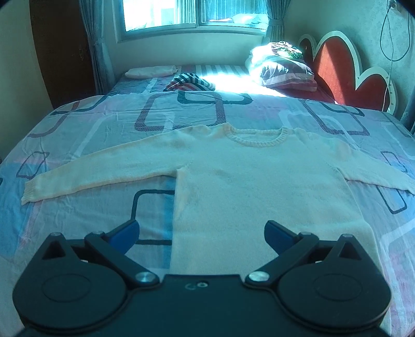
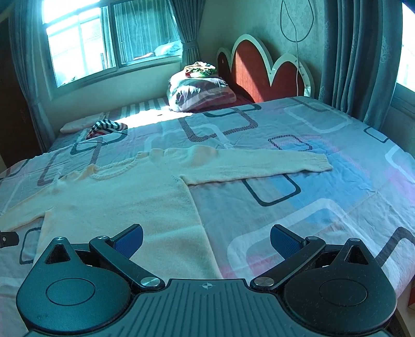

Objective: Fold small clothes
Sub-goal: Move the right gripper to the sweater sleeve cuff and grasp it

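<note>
A cream knit sweater [image 1: 246,181] lies flat on the bed, neck away from me, both sleeves spread out sideways. In the right wrist view the sweater [image 2: 116,202] fills the left half, its right sleeve [image 2: 259,166] reaching to the right. My left gripper [image 1: 202,236] is open and empty, hovering above the sweater's hem near its left edge. My right gripper [image 2: 206,239] is open and empty, above the hem's right corner. A corner of the left gripper [image 2: 7,239] shows at the left edge of the right wrist view.
The bed [image 1: 77,220] has a patterned sheet. A striped garment [image 1: 190,81] and a folded pale cloth [image 1: 151,71] lie at the far side. Stacked pillows and bedding [image 1: 282,66] sit by the red headboard [image 1: 337,70]. Window [image 1: 192,13] behind; curtains [image 2: 360,59] at right.
</note>
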The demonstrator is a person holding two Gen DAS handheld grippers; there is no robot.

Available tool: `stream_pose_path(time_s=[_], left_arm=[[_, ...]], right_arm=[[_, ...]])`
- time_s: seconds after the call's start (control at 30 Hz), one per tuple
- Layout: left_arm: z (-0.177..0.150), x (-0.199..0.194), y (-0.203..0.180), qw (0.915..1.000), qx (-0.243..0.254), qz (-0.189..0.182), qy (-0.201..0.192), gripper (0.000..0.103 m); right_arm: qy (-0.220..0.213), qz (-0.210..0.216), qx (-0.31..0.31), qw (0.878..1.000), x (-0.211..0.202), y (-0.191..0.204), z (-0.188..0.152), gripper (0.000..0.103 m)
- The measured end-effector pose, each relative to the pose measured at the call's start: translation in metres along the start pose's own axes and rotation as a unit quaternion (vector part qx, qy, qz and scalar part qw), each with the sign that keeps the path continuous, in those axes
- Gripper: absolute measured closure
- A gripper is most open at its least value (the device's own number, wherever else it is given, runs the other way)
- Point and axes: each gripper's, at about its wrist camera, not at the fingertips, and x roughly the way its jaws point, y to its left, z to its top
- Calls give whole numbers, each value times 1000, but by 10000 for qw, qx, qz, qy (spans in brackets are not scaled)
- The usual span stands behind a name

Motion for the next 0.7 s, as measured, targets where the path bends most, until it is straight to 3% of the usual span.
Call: stream_pose_path(time_s=[0.37,0.7], left_arm=[[27,45,-8,9999,-49,-52,117,1],[46,89,-39,9993,-236,32,280,2]], right_arm=[[46,-181,96,9998,56,-23,28,0],[231,-295,564,9977,135,-100,61,0]])
